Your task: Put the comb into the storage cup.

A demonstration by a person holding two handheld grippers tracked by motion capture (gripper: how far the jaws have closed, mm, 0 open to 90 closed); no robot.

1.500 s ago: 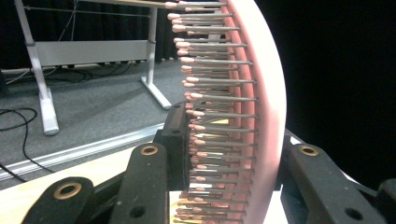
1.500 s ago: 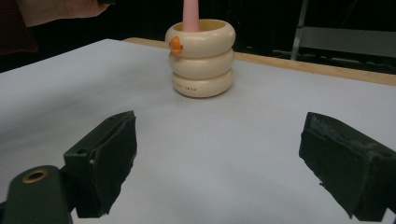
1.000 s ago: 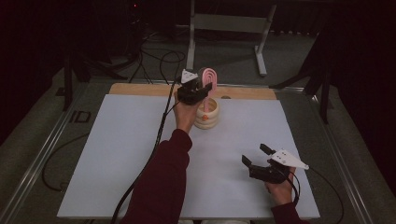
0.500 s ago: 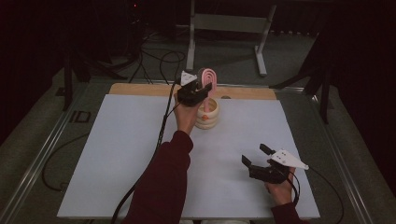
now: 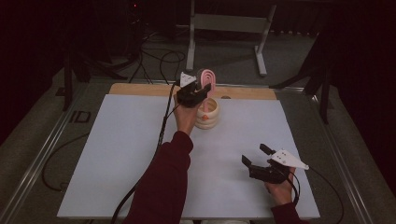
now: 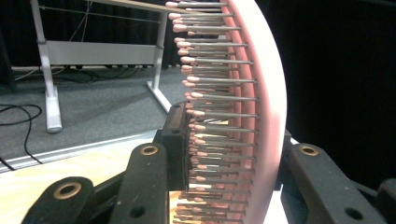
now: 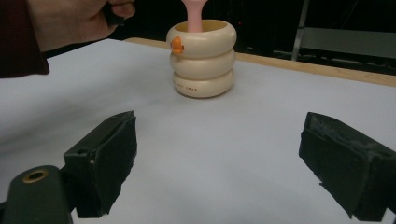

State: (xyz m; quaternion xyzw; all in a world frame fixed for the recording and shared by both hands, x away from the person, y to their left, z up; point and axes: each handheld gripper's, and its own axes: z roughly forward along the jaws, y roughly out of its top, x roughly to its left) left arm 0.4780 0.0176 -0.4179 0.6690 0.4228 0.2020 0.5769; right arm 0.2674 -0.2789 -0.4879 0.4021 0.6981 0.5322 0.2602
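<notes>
Seemingly mid-placement, the left gripper held a pink hairbrush over the cream holder from above; its own view showed jaws clamped on the brush head, needing lowering next, while the right gripper gaped, idle.

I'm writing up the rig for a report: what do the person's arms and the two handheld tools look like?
Both tools are black, each with two blocky jaws on linked arms with brass-coloured pivot rivets. The left tool and the right tool each carry a pale grey three-cornered plate on top. A black cable trails from the left tool along the arm. The person wears a dark red long sleeve; the hands are bare.
</notes>
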